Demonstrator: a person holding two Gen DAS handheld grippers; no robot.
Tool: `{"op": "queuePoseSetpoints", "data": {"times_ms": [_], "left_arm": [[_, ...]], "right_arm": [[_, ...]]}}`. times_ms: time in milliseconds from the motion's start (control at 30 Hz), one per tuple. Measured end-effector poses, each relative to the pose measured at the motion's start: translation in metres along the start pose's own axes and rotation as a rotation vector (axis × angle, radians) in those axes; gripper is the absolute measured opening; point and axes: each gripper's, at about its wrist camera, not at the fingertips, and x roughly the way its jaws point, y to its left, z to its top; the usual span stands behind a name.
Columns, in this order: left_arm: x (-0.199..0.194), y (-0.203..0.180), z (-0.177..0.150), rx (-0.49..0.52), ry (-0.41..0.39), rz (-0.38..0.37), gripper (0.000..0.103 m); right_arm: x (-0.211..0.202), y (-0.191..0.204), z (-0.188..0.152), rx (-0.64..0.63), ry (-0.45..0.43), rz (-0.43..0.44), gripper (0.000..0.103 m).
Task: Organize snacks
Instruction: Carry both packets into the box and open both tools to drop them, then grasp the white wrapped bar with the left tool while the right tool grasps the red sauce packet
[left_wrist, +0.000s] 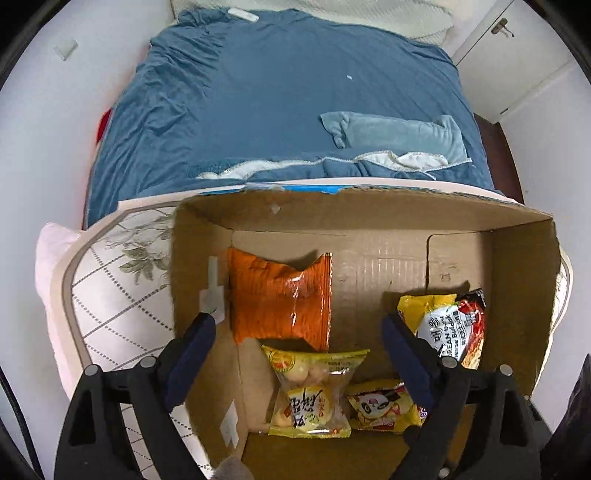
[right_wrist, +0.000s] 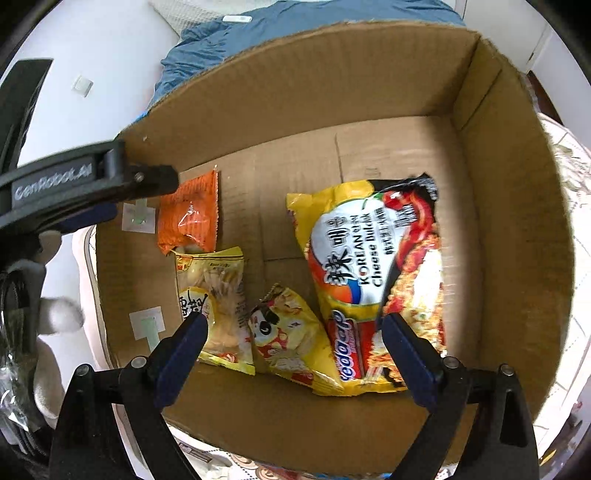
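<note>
both grippers' fingers (right_wrist: 406, 354) spread wide, empty, above cardboard box (right_wrist: 517, 206); cheese ramen packet (right_wrist: 373, 280) just beyond right fingers

My left gripper (left_wrist: 299, 325) hangs with its 2 blue-padded fingers (left_wrist: 192, 354) spread wide, gripping nothing. My right gripper (right_wrist: 293, 325) is spread just as wide, also bare, its fingers (right_wrist: 410, 354) angled downward.
</note>
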Motion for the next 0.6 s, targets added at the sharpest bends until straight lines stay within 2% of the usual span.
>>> {"op": "queuePoseSetpoints", "data": {"times_ms": [300,600], "left_arm": [[-0.057,-0.007,-0.057,-0.002,-0.193,0.013,0.091],[-0.105,-0.017,-0.125,0.017,-0.334,0.049,0.092]], "right_arm": [[-0.054,-0.010,-0.029,-0.060,-0.140,-0.115,0.097],[-0.098,-0.013,-0.069,-0.088,-0.244,-0.147,0.097]]}}
